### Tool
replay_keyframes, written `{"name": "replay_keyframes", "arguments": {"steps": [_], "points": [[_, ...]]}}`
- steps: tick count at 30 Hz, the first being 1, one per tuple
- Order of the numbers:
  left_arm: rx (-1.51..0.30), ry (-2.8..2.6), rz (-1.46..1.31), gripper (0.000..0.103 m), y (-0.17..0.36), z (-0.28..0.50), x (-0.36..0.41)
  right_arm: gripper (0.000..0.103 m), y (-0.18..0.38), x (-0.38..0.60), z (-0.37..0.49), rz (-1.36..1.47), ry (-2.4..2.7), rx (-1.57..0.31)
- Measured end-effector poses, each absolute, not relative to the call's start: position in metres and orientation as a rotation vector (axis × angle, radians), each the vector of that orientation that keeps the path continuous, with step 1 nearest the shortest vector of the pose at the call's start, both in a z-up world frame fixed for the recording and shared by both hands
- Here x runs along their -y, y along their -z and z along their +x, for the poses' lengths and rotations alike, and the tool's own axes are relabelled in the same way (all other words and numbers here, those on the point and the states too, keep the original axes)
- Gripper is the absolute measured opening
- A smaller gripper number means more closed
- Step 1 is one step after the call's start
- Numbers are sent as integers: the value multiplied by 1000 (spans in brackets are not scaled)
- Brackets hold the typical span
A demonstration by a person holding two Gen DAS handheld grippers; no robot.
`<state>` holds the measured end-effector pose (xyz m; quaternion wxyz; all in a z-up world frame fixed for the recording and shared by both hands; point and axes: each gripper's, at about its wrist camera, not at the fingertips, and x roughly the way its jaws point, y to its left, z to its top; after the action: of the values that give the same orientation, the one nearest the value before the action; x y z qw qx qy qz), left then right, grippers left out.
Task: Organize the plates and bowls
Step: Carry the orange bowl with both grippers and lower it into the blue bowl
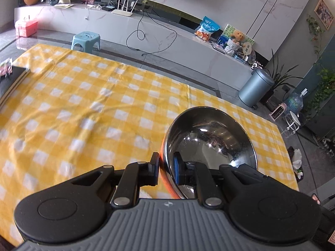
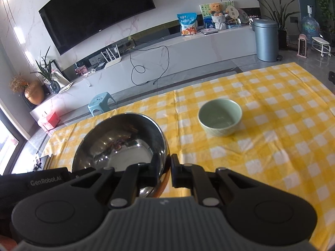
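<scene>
A steel bowl with an orange outside is held above the yellow checked tablecloth. My left gripper is shut on its near left rim, one finger inside and one outside. In the right wrist view the same steel bowl is at lower left, and my right gripper is shut on its right rim. A pale green ceramic bowl stands upright and empty on the tablecloth, ahead and to the right of the right gripper.
A dark flat book or board lies at the table's left edge. Beyond the far edge are a blue stool, a grey bin and a TV bench. The left gripper's body shows at lower left.
</scene>
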<state>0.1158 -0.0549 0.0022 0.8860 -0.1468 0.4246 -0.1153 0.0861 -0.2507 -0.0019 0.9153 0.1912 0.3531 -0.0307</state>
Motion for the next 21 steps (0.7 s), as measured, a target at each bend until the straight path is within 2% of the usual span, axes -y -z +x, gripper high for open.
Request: {"name": "replay_keyframes", "arguments": {"steps": [21], "points": [[-1015, 406, -284, 19, 30, 40, 100, 5, 13, 308, -4, 369, 185, -763]]}}
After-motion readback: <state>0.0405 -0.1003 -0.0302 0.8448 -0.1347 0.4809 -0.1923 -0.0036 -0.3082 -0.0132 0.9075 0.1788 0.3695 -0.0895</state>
